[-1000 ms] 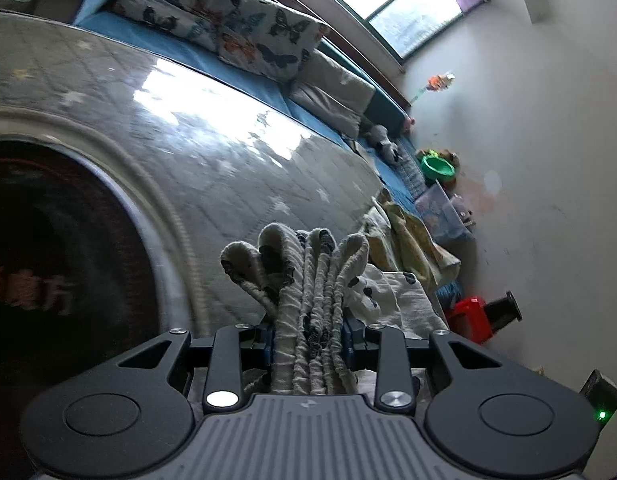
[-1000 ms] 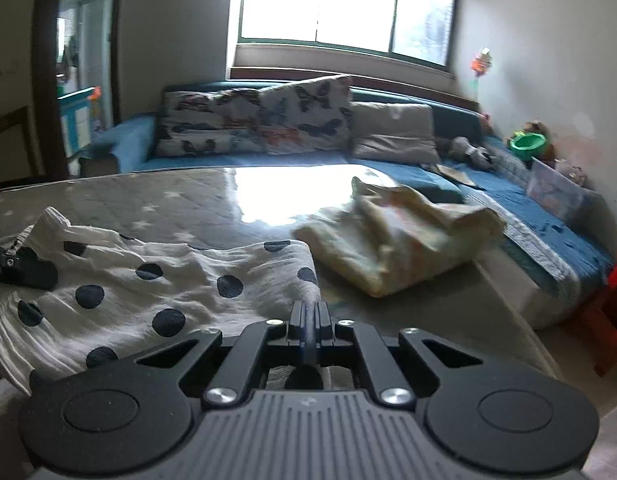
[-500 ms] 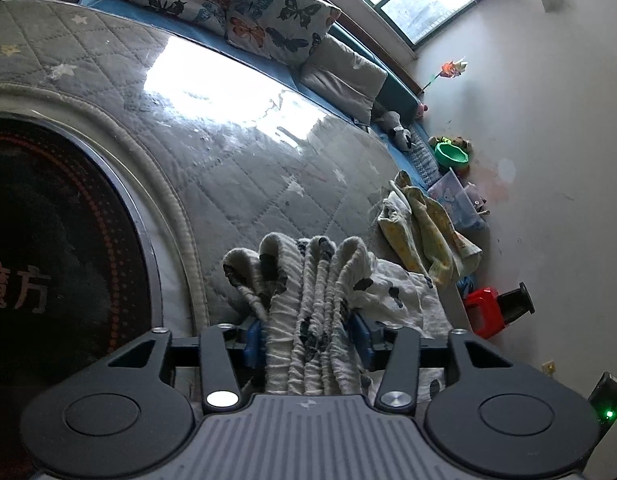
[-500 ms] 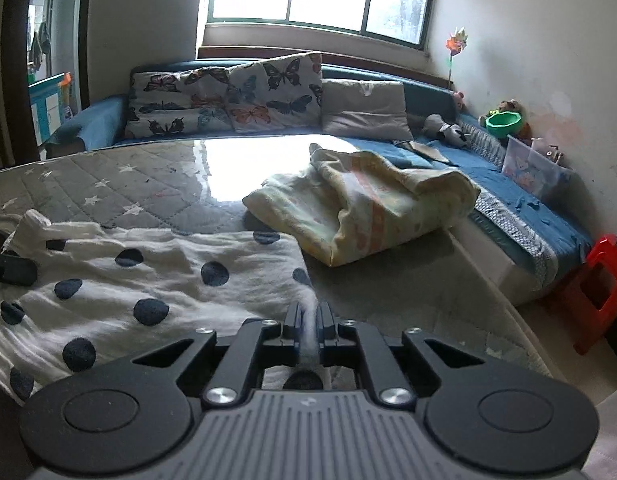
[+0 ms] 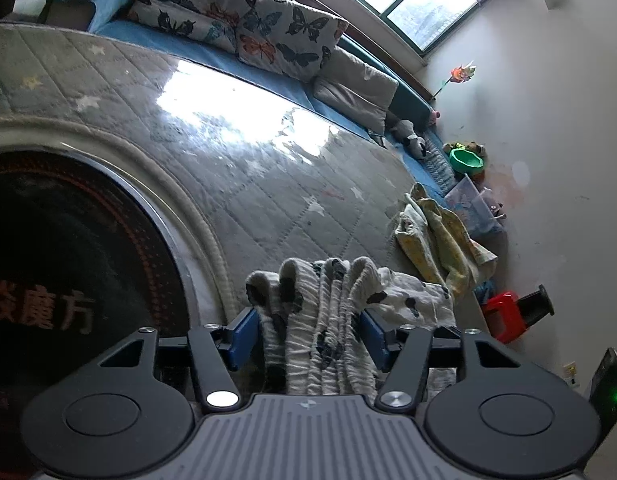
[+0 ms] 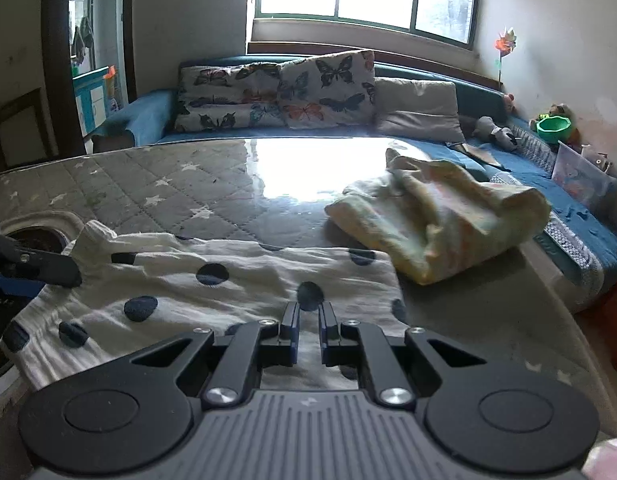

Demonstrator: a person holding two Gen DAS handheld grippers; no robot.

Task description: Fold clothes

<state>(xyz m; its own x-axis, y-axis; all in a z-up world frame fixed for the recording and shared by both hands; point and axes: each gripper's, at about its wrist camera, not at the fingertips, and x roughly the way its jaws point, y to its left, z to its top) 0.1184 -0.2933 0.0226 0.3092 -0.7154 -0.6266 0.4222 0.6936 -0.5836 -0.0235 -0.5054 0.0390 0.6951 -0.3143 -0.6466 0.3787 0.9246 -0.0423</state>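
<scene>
Between the parted left claw (image 5: pixel 310 330) bunches the dotted garment (image 5: pixel 324 320), spreading flat under the slightly parted right claw (image 6: pixel 308 334)

Both tools have let go. Our left tool (image 5: pixel 310 334) was clamped on the bunched waistband of the polka-dot garment (image 5: pixel 324 320) a second ago; now its blue pads (image 5: pixel 244 334) stand wide, gaps either side of the bunch. Our right tool (image 6: pixel 308 330), pinched tight before, now shows a narrow gap between its fingers, cloth visible through it at lower centre.
</scene>
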